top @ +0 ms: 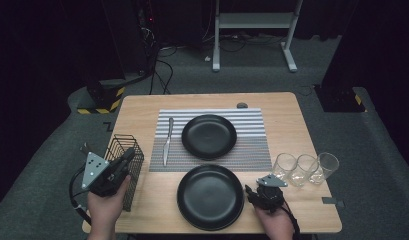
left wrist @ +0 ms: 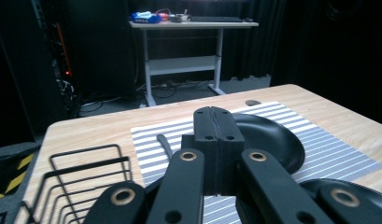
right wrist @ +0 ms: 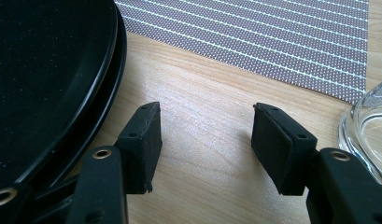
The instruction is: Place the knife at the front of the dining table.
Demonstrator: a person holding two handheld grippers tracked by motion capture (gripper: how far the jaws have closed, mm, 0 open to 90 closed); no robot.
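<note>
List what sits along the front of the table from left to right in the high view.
Wire basket → left gripper → near black plate → right gripper → three drinking glasses.

Both my grippers are matte black all over. The left gripper (top: pixel 126 159) carries a grey three-cornered plate on top with a few dark holes in it, and the right gripper (top: pixel 248 191) has a smaller one. Each jaw is a flat black bar with brass-ringed pivot holes and a blocky pad held by small screws. Black cables trail off the back, I think looped. Bare forearms, no sleeves.
</note>
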